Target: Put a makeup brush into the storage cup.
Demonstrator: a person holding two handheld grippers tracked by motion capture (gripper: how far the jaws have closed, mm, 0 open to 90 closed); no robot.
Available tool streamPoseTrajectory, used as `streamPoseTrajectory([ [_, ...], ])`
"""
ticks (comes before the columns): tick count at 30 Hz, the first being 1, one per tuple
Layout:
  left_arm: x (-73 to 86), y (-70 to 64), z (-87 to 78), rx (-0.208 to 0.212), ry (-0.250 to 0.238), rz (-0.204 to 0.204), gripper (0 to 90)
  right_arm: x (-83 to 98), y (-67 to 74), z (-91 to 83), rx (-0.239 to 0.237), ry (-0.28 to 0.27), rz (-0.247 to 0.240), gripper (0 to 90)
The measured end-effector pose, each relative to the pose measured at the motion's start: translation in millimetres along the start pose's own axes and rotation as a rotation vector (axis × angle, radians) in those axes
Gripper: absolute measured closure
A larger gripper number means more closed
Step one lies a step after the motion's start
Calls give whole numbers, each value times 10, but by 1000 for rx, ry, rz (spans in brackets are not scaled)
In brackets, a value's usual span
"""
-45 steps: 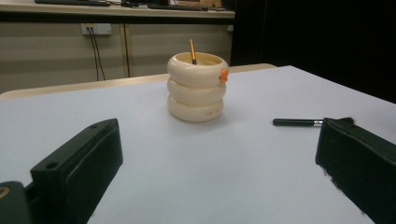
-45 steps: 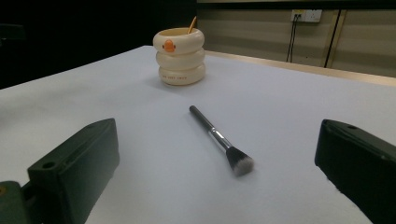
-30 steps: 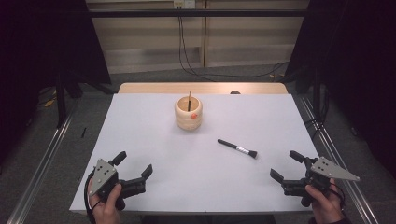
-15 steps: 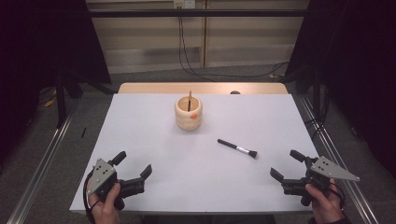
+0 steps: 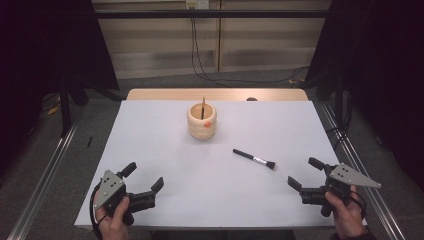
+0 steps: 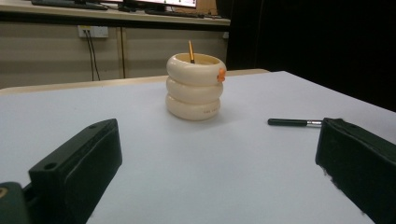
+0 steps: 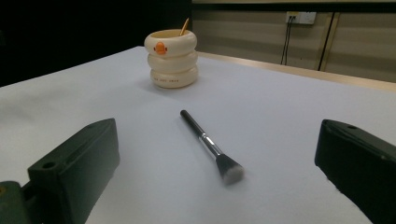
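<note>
Brush (image 5: 254, 159): 1 flat | cup (image 5: 202, 121): 1 | hand-held grippers: 2 wide

The high view looks forward and down from above the person's side of the desk (image 5: 165, 150), taking in its whole white top, the floor around it and the back wall. The left gripper view sits low, just above the desk surface near its front left corner, facing forward and rightward between its own wide-set jaws. The right gripper view sits equally low near the front right corner, facing forward and leftward. All three share the cream ringed holder (image 5: 202, 121) (image 6: 194, 87) (image 7: 171, 58) and the black brush (image 5: 254, 159) (image 6: 294, 122) (image 7: 210, 146), which lies much nearer the right gripper view.
</note>
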State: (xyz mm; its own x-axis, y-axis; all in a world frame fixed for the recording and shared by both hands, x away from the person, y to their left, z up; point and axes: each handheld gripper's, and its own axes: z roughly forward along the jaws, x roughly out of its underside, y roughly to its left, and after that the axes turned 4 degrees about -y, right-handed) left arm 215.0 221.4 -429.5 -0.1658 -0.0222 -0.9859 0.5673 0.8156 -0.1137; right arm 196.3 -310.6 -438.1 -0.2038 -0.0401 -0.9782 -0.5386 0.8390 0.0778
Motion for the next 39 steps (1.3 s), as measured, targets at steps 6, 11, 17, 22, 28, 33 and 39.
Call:
streamPoseTrajectory([
  [6,1,1,0,1,1,1,5,-85,-49,103,-24,29,-8,0],
  [11,-2,3,-3,6,9,19,5,-147,-43,254,-42,61,-35,0],
  [17,2,1,-9,19,12,16,4,-223,-49,446,-70,75,-63,0],
  [22,5,12,-3,21,17,22,2,-287,-62,526,-103,83,-77,0],
  [28,8,15,21,28,17,22,6,-338,-69,701,-123,104,-116,0],
  [33,9,17,15,32,13,25,4,-393,-9,842,-96,124,-142,25],
  [39,13,19,19,27,18,32,5,-429,-20,999,-114,169,-140,33],
])
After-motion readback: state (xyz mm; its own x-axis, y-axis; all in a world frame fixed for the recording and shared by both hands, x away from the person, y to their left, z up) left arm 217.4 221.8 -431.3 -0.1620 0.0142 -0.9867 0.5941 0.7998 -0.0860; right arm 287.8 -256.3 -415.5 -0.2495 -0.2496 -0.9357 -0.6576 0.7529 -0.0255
